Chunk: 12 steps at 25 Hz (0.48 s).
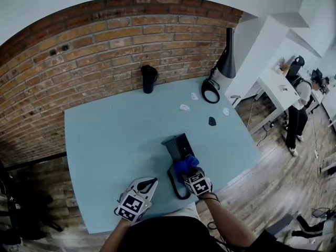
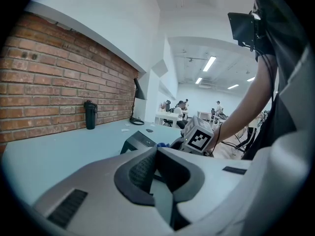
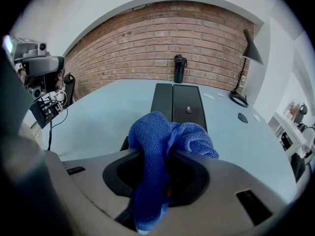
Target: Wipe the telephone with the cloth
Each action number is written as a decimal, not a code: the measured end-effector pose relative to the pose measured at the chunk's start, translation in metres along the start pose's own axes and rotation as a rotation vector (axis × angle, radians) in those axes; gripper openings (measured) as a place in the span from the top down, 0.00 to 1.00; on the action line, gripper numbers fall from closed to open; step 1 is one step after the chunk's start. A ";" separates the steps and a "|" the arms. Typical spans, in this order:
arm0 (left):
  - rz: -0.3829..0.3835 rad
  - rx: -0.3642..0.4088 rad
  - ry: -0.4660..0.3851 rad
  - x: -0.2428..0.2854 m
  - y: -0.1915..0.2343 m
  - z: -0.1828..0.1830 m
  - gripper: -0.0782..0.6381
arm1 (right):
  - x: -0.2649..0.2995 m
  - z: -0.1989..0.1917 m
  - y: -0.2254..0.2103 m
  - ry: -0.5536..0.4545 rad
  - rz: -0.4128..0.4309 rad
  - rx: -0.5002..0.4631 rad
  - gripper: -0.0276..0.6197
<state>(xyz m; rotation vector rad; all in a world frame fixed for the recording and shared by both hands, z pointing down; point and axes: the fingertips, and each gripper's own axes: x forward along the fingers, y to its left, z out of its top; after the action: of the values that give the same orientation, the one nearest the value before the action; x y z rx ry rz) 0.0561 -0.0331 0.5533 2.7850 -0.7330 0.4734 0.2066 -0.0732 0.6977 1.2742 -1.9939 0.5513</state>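
Setting: a pale blue table (image 1: pixel 110 151) stands against a brick wall (image 1: pixel 79 62). A black bottle (image 1: pixel 148 79) and a black lamp (image 1: pixel 227 56) stand at the table's far edge. An open office with a person (image 1: pixel 296 109) lies off to the right.

Telephone: the dark telephone (image 1: pixel 178 146) sits on the table near the front edge, a little right of centre. A dark cord (image 1: pixel 177 188) loops from it toward the person.

Cloth: the blue cloth (image 3: pixel 157 141) is bunched into a thick wad. One fold hangs down through the jaws and the rest bulges out ahead of them.

Right gripper: the right gripper (image 3: pixel 156 156) is clamped on the cloth, with its jaws pressing the fabric from both sides.

Left gripper: the left gripper (image 2: pixel 156 154) has its jaws brought together with nothing between them. It is held low over the table, left of the telephone and apart from it.

Key relation: the telephone (image 3: pixel 179 100) lies straight ahead of the right gripper. Its long axis runs away from the jaws toward the wall. The wad sits at its near end. Whether fabric is pressing on the casing cannot be told.

Nearer hand: the right, by a clear margin.

Likely next move: probably a push of the wad forward along the telephone's length, then back. The light casing may slide, since the left gripper is not bracing it.
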 end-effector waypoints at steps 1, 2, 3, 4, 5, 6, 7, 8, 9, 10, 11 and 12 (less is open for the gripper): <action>0.000 -0.001 0.001 0.000 0.000 0.000 0.90 | 0.000 -0.001 0.000 0.000 0.000 0.003 0.77; 0.001 -0.002 0.002 0.000 -0.001 -0.001 0.90 | -0.001 -0.002 0.000 -0.001 0.000 0.005 0.77; 0.001 -0.002 0.003 0.000 -0.001 -0.001 0.90 | -0.001 -0.003 0.000 -0.002 -0.001 0.007 0.77; 0.001 -0.002 0.003 0.000 -0.001 -0.002 0.90 | -0.002 -0.004 0.000 -0.002 -0.001 0.008 0.77; 0.001 -0.001 0.003 0.001 -0.001 -0.002 0.90 | -0.002 -0.004 0.000 -0.001 -0.001 0.009 0.77; 0.000 -0.001 0.003 0.001 -0.001 -0.002 0.90 | -0.002 -0.005 0.000 0.000 -0.001 0.011 0.77; -0.002 -0.001 0.004 0.001 -0.001 -0.002 0.90 | -0.002 -0.006 0.000 0.002 -0.001 0.014 0.77; -0.004 -0.002 0.005 0.001 -0.002 -0.002 0.90 | -0.003 -0.008 0.001 0.004 -0.001 0.016 0.77; -0.005 -0.003 0.005 0.001 -0.002 -0.001 0.90 | -0.003 -0.009 0.001 0.006 -0.002 0.018 0.77; -0.007 -0.003 0.004 0.001 -0.001 -0.001 0.90 | -0.004 -0.011 0.002 0.007 -0.003 0.021 0.77; -0.007 -0.003 0.002 0.001 -0.001 -0.001 0.90 | -0.004 -0.012 0.003 0.009 -0.002 0.025 0.76; -0.005 -0.004 -0.002 0.000 0.000 -0.001 0.90 | -0.004 -0.014 0.003 0.013 0.002 0.032 0.77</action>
<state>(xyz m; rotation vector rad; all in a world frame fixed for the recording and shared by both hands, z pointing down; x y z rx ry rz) 0.0561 -0.0324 0.5548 2.7836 -0.7267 0.4683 0.2094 -0.0594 0.7041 1.2846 -1.9833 0.5934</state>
